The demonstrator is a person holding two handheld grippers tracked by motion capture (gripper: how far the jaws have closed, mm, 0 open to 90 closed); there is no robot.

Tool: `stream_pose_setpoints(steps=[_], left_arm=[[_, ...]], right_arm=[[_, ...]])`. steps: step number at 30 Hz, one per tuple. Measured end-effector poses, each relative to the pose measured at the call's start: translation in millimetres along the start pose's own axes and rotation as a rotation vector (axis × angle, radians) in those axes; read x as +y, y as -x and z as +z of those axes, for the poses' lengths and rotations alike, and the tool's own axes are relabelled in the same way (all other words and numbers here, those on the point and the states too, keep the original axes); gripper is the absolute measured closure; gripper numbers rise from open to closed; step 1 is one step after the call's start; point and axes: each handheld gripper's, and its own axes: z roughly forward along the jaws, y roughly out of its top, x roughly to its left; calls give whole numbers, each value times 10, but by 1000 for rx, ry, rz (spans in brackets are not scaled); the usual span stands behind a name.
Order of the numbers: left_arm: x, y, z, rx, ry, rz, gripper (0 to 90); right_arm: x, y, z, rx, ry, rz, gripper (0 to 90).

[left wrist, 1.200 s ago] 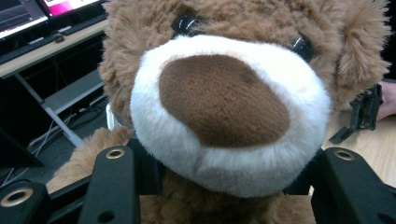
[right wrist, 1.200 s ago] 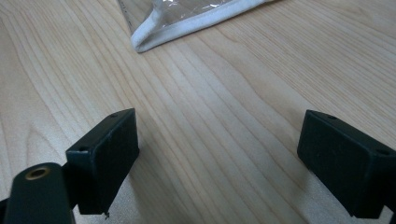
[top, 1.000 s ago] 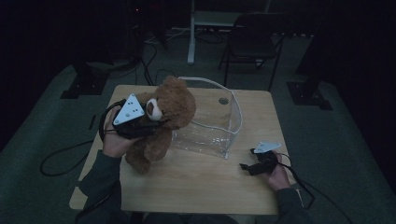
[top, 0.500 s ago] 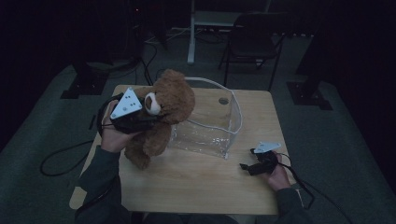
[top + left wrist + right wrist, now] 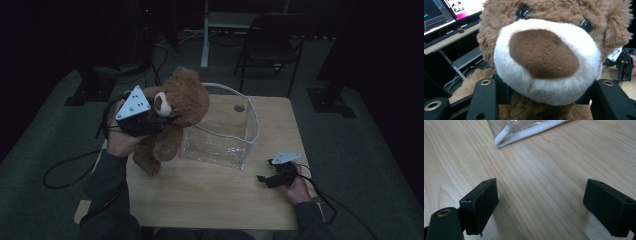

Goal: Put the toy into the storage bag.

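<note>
The left gripper (image 5: 159,124) clamps the teddy bear (image 5: 175,117) at the neck, holding it above the table (image 5: 200,195) at nine o'clock of the clear bag (image 5: 225,132). The right gripper (image 5: 265,179) rests open at four o'clock.

Left hand-held gripper (image 5: 152,122): raised at left, jaws clamped, forearm angled up from near edge. Right hand-held gripper (image 5: 265,179): low at near right, jaws spread wide, nothing between.

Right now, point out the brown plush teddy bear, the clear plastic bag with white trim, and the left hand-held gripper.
brown plush teddy bear (image 5: 186,97): high view, on its head.
clear plastic bag with white trim (image 5: 222,142): high view, on its front wall.
left hand-held gripper (image 5: 159,124): high view, between its fingertips.
</note>
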Motion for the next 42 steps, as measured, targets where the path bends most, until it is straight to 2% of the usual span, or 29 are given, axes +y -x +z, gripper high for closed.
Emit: stream_pose_setpoints(steps=[6,15,42], left_arm=[[45,-39,4,2,5,3,455],[74,-133,-11,21,35,-24,457],[214,-339,183,-20,50,-33,456]], right_arm=[[0,0,0,0,0,0,120],[0,0,0,0,0,0,120],[0,0,0,0,0,0,120]])
